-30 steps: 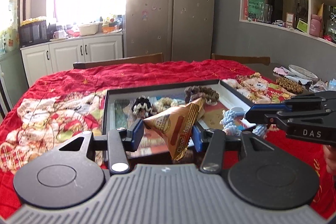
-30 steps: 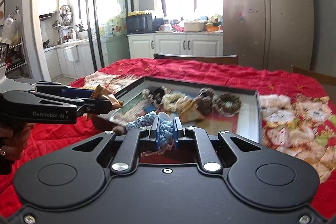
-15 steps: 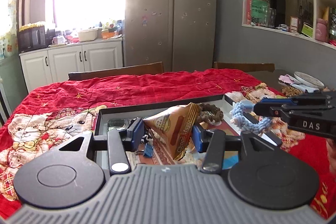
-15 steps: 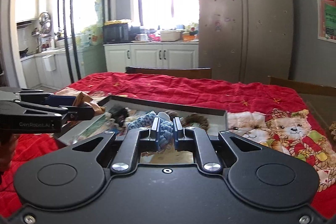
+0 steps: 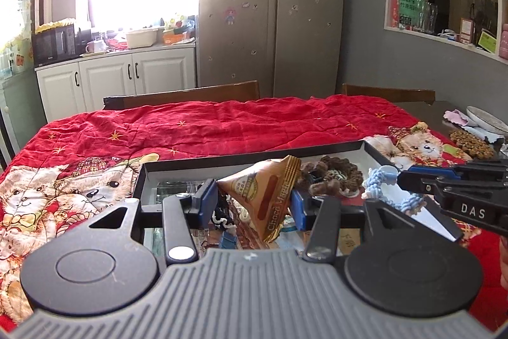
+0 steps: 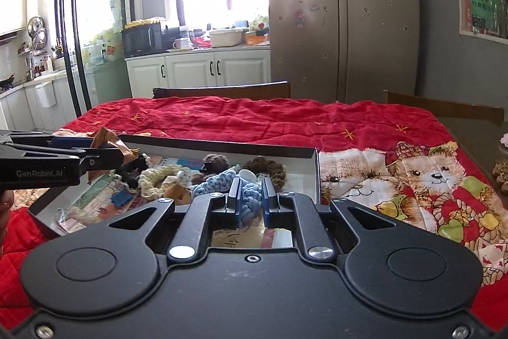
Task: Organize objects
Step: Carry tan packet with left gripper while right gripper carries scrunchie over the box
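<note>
Crocheted scrunchies crowding black tray

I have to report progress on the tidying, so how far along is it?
Mostly done, it seems: several scrunchies and small bits already lie in the black tray. In hand: the left gripper grips a brown snack packet and the right gripper is shut on a blue knitted rope, both over the tray. Left: releasing those, and perhaps the brown item on the cloth.
</note>
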Demonstrator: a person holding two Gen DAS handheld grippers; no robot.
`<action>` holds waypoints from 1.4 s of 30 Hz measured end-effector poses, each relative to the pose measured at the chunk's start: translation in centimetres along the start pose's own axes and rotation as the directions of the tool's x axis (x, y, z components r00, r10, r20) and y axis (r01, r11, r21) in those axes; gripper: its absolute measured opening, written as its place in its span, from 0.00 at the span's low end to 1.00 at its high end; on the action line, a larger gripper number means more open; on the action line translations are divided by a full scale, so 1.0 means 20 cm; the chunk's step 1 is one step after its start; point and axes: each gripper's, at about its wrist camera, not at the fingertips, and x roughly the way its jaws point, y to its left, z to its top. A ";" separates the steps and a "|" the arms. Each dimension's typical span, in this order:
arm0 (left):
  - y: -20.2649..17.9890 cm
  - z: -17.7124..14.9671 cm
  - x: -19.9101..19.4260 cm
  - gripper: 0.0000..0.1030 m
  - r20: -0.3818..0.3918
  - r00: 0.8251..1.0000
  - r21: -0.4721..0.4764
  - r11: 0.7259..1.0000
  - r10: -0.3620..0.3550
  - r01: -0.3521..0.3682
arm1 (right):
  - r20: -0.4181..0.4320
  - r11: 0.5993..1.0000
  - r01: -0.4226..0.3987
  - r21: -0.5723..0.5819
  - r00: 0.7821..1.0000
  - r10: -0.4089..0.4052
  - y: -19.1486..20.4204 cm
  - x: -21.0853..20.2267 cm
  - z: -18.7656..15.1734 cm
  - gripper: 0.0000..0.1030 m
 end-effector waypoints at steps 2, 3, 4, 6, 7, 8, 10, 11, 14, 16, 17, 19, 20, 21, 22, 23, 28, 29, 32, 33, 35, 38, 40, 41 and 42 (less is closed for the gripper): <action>0.00 0.00 0.03 0.50 -0.006 1.000 0.002 1.000 0.003 -0.003 | -0.010 1.000 0.003 0.009 1.000 -0.003 -0.01 0.03 -0.01 0.12; 0.00 0.00 0.04 0.50 -0.009 1.000 0.003 1.000 0.006 -0.006 | -0.014 1.000 0.004 0.014 1.000 -0.003 -0.02 0.05 -0.01 0.12; -0.01 -0.01 0.05 0.50 -0.012 1.000 0.005 1.000 0.006 -0.006 | -0.019 1.000 0.005 0.020 1.000 -0.004 -0.02 0.06 -0.01 0.12; -0.01 -0.01 0.08 0.50 -0.019 1.000 0.008 1.000 0.005 -0.005 | -0.024 1.000 0.008 0.024 1.000 -0.007 -0.02 0.09 -0.02 0.12; -0.02 -0.01 0.09 0.50 -0.021 1.000 0.009 1.000 0.006 -0.006 | -0.027 1.000 0.009 0.024 1.000 -0.009 -0.02 0.09 -0.02 0.12; -0.02 -0.01 0.10 0.50 -0.022 1.000 0.011 1.000 0.008 -0.007 | -0.029 1.000 0.012 0.024 1.000 -0.011 -0.02 0.10 -0.02 0.12; -0.02 -0.01 0.12 0.50 -0.026 1.000 0.012 1.000 0.008 -0.007 | -0.034 1.000 0.013 0.022 0.999 -0.012 -0.02 0.12 -0.02 0.12; -0.03 -0.01 0.13 0.50 -0.027 1.000 0.012 1.000 0.008 -0.008 | -0.036 1.000 0.014 0.021 0.999 -0.014 -0.02 0.13 -0.02 0.12; -0.03 -0.01 0.14 0.50 -0.032 0.999 0.013 1.000 0.010 -0.009 | -0.040 1.000 0.018 0.020 0.999 -0.017 -0.01 0.15 -0.03 0.12; -0.03 -0.02 0.16 0.50 -0.035 0.999 0.011 1.000 0.010 -0.010 | -0.042 1.000 0.021 0.021 0.999 -0.020 -0.02 0.16 -0.04 0.12; -0.03 -0.02 0.16 0.50 -0.036 0.999 0.009 1.000 0.011 -0.010 | -0.044 1.000 0.021 0.022 0.999 -0.020 -0.02 0.17 -0.04 0.12; -0.03 -0.02 0.17 0.50 -0.039 0.999 0.008 1.000 0.011 -0.011 | -0.045 0.999 0.025 0.023 0.999 -0.024 -0.02 0.18 -0.04 0.12; -0.03 -0.02 0.18 0.50 -0.040 0.999 0.008 1.000 0.012 -0.011 | -0.046 0.999 0.026 0.023 0.999 -0.025 -0.02 0.19 -0.04 0.12; -0.03 -0.02 0.18 0.50 -0.040 0.999 0.010 1.000 0.013 -0.012 | -0.048 0.999 0.026 0.023 0.999 -0.025 -0.01 0.19 -0.04 0.12; -0.03 -0.03 0.18 0.50 -0.040 0.999 0.011 1.000 0.014 -0.013 | -0.049 0.999 0.028 0.023 0.998 -0.027 -0.01 0.20 -0.04 0.12; -0.03 -0.03 0.18 0.50 -0.040 0.999 0.013 1.000 0.014 -0.013 | -0.050 0.999 0.031 0.023 0.998 -0.030 -0.01 0.20 -0.05 0.12; -0.04 -0.04 0.21 0.50 -0.050 0.999 0.011 1.000 0.013 -0.013 | -0.056 0.999 0.035 0.027 0.998 -0.034 -0.02 0.23 -0.05 0.12; -0.04 -0.05 0.21 0.50 -0.054 0.998 0.011 1.000 0.012 -0.012 | -0.057 0.999 0.035 0.029 0.998 -0.034 -0.02 0.23 -0.06 0.12; -0.04 -0.05 0.22 0.50 -0.059 0.998 0.013 1.000 0.014 -0.013 | -0.060 0.999 0.035 0.028 0.998 -0.034 -0.02 0.24 -0.06 0.12; -0.04 -0.05 0.22 0.50 -0.060 0.998 0.014 1.000 0.014 -0.013 | -0.061 0.999 0.036 0.027 0.998 -0.034 -0.02 0.24 -0.06 0.12; -0.05 -0.06 0.23 0.50 -0.061 0.998 0.017 1.000 0.016 -0.015 | -0.062 0.999 0.036 0.028 0.997 -0.035 -0.02 0.25 -0.06 0.12; -0.04 -0.06 0.24 0.50 -0.065 0.998 0.019 1.000 0.018 -0.017 | -0.065 0.999 0.041 0.030 0.997 -0.039 -0.02 0.25 -0.06 0.12; -0.05 -0.06 0.24 0.50 -0.068 0.997 0.023 1.000 0.020 -0.019 | -0.069 0.999 0.042 0.030 0.997 -0.040 -0.02 0.26 -0.06 0.12; -0.05 -0.07 0.24 0.50 -0.069 0.997 0.026 0.999 0.023 -0.021 | -0.071 0.999 0.042 0.029 0.997 -0.040 -0.02 0.26 -0.07 0.12; -0.05 -0.07 0.24 0.50 -0.070 0.997 0.028 0.999 0.024 -0.022 | -0.073 0.999 0.042 0.029 0.997 -0.040 -0.02 0.26 -0.07 0.12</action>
